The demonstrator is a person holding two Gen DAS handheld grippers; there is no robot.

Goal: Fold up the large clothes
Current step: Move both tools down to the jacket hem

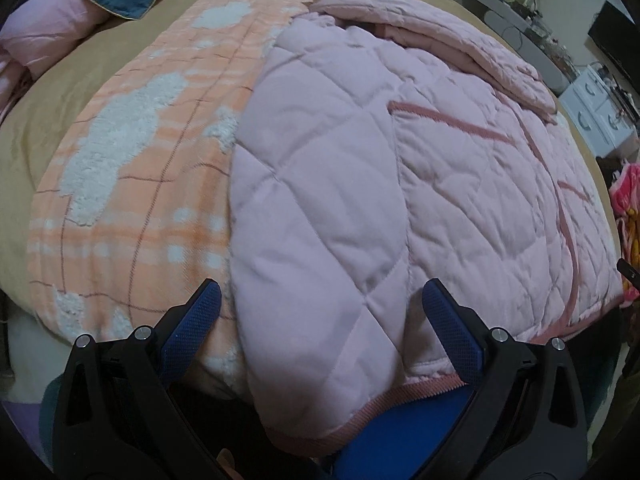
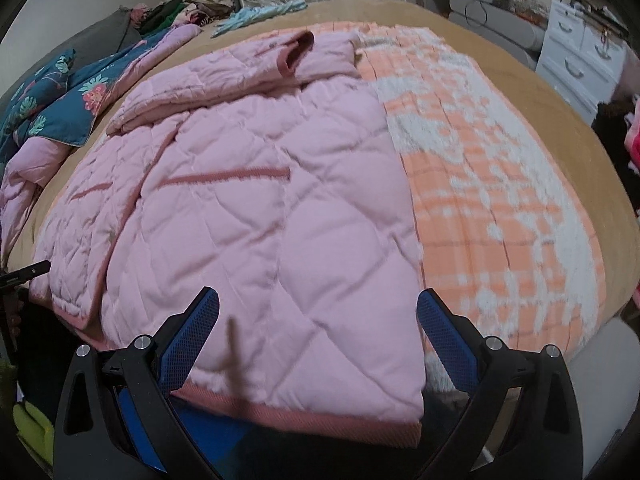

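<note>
Folding looks barely begun: the pink quilted padded jacket [image 2: 256, 200] lies spread on the orange-and-white checked fleece blanket [image 2: 500, 200], one sleeve crossed over its top. Left gripper [image 1: 320, 300] and right gripper [image 2: 318, 308] both gape wide above its ribbed hem, holding nothing.

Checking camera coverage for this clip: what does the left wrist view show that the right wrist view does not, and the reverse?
Only the left wrist view shows the open left gripper.

Only the right wrist view shows the open right gripper, the sleeve cuff and the clothes pile.

Both show the pink quilted jacket on the orange plaid blanket, the floral bedding and the white drawers.
</note>
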